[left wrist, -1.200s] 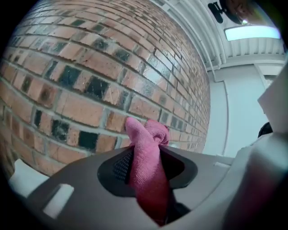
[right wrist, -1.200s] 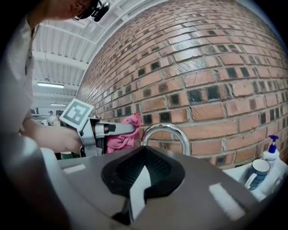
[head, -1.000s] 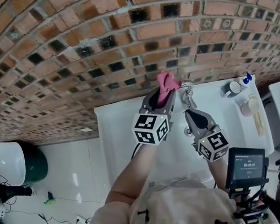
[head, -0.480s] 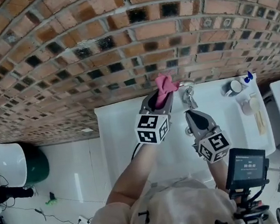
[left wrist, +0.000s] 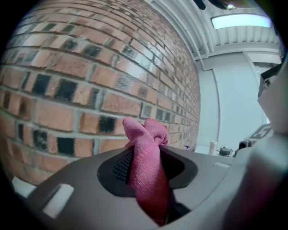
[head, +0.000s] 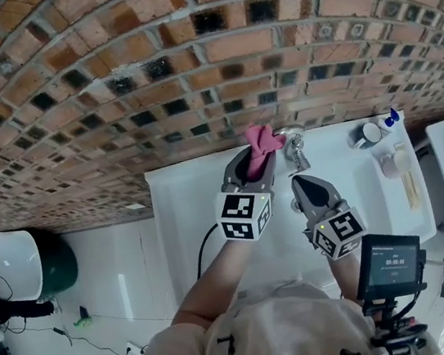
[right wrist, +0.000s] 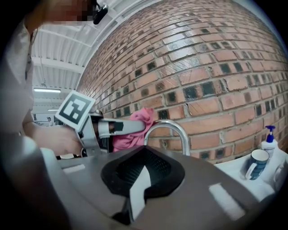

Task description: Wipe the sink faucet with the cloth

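Left gripper (head: 258, 159) fingers pinch the cloth (head: 262, 136) beside the faucet (head: 295, 147); right gripper (head: 302, 180) closed, empty; a loose pinch could drop the cloth mid-wipe.

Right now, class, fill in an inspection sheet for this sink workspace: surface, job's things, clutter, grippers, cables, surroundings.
Surface: white sink top, set against the wall.
Job's things: pink cloth bunched up beside the chrome faucet; whether they touch is unclear.
Clutter: mug and pump bottle at the sink's right end.
Grippers: left gripper shut on the pink cloth; right gripper shut, empty, in front of the faucet.
Cables: black cable below the left gripper; thin floor cables.
Surroundings: brick wall behind; small screen lower right.
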{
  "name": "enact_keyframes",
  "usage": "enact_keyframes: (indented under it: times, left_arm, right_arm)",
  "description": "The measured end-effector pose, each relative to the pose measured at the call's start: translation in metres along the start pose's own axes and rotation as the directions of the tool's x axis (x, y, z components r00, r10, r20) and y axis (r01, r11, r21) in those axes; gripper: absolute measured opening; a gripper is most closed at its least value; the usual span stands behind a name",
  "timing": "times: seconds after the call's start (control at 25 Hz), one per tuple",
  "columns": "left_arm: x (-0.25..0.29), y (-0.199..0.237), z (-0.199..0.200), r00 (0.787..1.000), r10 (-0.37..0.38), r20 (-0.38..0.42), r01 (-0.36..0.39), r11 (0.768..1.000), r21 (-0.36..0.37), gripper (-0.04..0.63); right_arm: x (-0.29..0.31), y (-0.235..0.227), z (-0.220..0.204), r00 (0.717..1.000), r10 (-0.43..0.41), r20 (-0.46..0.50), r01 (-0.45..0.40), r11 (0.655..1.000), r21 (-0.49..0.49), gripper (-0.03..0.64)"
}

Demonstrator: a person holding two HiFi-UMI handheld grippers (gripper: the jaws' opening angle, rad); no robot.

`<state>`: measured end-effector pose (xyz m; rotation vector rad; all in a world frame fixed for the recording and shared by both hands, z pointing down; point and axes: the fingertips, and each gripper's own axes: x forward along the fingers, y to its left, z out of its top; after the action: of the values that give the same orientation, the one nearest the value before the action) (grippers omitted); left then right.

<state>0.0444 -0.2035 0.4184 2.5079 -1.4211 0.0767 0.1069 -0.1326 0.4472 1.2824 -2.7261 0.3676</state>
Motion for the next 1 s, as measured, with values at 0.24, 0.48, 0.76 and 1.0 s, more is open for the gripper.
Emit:
enact_keyframes:
  times: [0.24,0.48,0.76,1.0]
  left_arm:
    - [0.042,-0.054,0.007,0.982,-0.176,-0.065,0.174,0.984,-0.031,0.133]
    - [0.069,-0.071,-0.027,0.963,-0.220,-0.154,0.213,0.975,-0.060,0.131]
    - [0.098,-0.052,-0.110,0.911,-0.161,-0.380,0.193,0.980,0.047,0.132]
    - [0.091,-0.040,-0.130,0.909,-0.147,-0.389,0.164,0.986,0.012,0.132]
  right_arm:
    - [-0.021,-0.017,-0.010,0.998,-0.055,-0.007,0.055,0.998,0.023,-0.010]
    - [-0.038,-0.040,-0.018,0.993,-0.119,-0.017,0.120,0.992,0.045,-0.010]
    - [-0.038,-0.051,-0.024,0.990,-0.136,-0.030,0.137,0.989,0.055,-0.010]
    - [-0.034,-0.052,-0.022,0.991,-0.134,-0.023,0.135,0.989,0.056,-0.009]
